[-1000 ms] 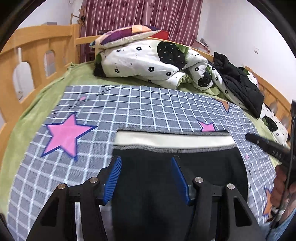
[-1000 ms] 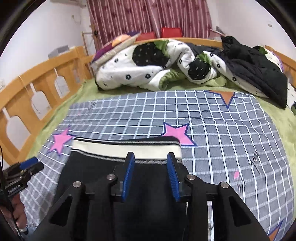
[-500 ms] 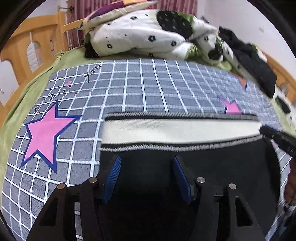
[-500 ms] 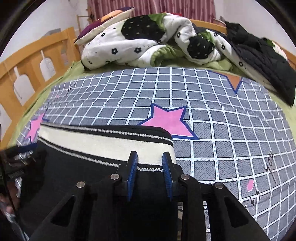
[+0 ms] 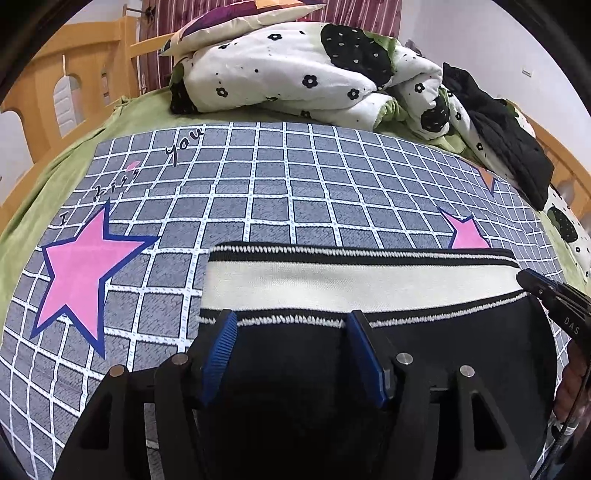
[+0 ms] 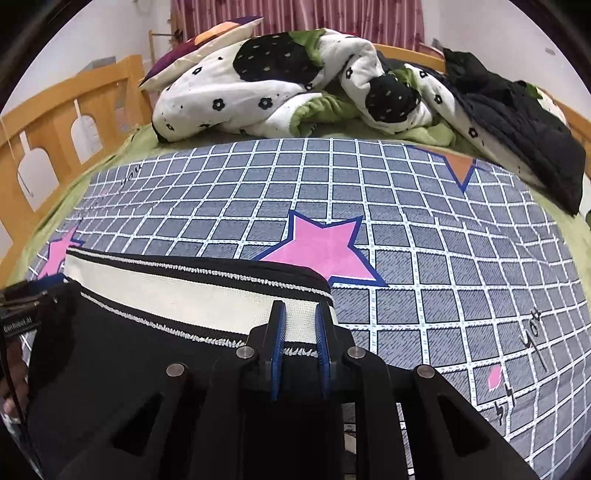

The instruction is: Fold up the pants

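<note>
- The black pants [image 5: 424,354] lie flat on the near part of the bed, their cream waistband [image 5: 351,284] with black-and-white trim running crosswise away from the cameras.
- The right gripper [image 6: 298,317] has drawn its blue pads nearly together at the waistband's right corner; whether fabric is pinched between them cannot be told.
- The left gripper [image 5: 291,325] stands about half open over the black cloth just below the waistband, its jaws having just been widening, pads clear of the fabric.
- Under the pants lies a grey checked sheet [image 6: 424,236] with pink stars [image 6: 321,247].
- Farther back: a green blanket [image 5: 122,125], a flowered quilt [image 5: 295,74], a dark jacket [image 6: 517,122].
- A wooden bed rail [image 6: 55,122] and maroon curtains [image 6: 295,14] close the room.
</note>
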{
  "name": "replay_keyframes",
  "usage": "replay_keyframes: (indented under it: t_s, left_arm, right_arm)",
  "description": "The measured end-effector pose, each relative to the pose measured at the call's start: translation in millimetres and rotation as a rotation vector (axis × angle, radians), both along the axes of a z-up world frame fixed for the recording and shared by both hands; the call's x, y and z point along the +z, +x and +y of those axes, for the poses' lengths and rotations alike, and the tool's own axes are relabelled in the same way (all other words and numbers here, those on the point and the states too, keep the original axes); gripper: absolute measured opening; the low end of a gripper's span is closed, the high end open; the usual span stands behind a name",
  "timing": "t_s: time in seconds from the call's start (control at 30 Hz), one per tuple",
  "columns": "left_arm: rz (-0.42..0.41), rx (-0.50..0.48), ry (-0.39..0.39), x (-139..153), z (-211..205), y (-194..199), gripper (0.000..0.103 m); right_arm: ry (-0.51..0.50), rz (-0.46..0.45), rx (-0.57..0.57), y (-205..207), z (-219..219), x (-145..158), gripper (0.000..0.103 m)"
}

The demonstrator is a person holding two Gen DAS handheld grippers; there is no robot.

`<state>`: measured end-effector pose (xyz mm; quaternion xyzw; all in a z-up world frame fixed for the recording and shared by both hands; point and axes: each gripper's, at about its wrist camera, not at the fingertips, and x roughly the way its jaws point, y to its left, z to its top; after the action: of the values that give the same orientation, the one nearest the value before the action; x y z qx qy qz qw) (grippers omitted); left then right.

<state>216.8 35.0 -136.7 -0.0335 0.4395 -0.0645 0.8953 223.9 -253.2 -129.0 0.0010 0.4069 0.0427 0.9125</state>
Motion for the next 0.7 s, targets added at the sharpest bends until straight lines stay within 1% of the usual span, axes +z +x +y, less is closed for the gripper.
replay_keyframes:
  t_s: [0.17, 0.2, 0.23, 0.27, 0.37, 0.47, 0.6, 0.7]
  left_arm:
    - [0.016, -0.025, 0.038, 1.4, -1.2, -17.4, 0.059]
    - [0.021, -0.03, 0.052, 1.5, -2.3, -22.9, 0.059]
    - [0.028, -0.034, 0.064, 1.1, -3.4, -29.5, 0.059]
    - [0.034, -0.035, 0.071, 0.6, -4.3, -34.7, 0.059]
    - [0.06, -0.02, 0.086, -2.1, -5.2, -50.7, 0.06]
    - [0.057, -0.007, 0.098, -0.8, -6.2, -66.2, 0.06]
    - [0.075, -0.005, 0.055, 4.1, -1.2, -91.4, 0.06]
    - [0.087, 0.0, 0.062, 4.3, 2.6, -112.2, 0.06]
  right_arm:
    - [-0.002, 0.006, 0.004, -10.3, -1.2, 5.8, 0.017]
    - [0.003, 0.01, 0.002, -12.8, -2.3, 7.1, 0.021]
    - [0.009, 0.015, -0.001, -17.7, -4.4, 9.6, 0.028]
    - [0.016, 0.023, 0.002, -22.0, -6.0, 10.7, 0.031]
    - [0.03, 0.051, 0.005, -38.7, -10.4, 9.4, 0.031]
    - [0.028, 0.071, -0.004, -53.5, -10.6, 7.6, 0.031]
    - [0.04, 0.093, -0.027, -70.7, -10.5, 7.4, 0.031]
    - [0.043, 0.098, -0.034, -87.4, -12.4, 7.9, 0.032]
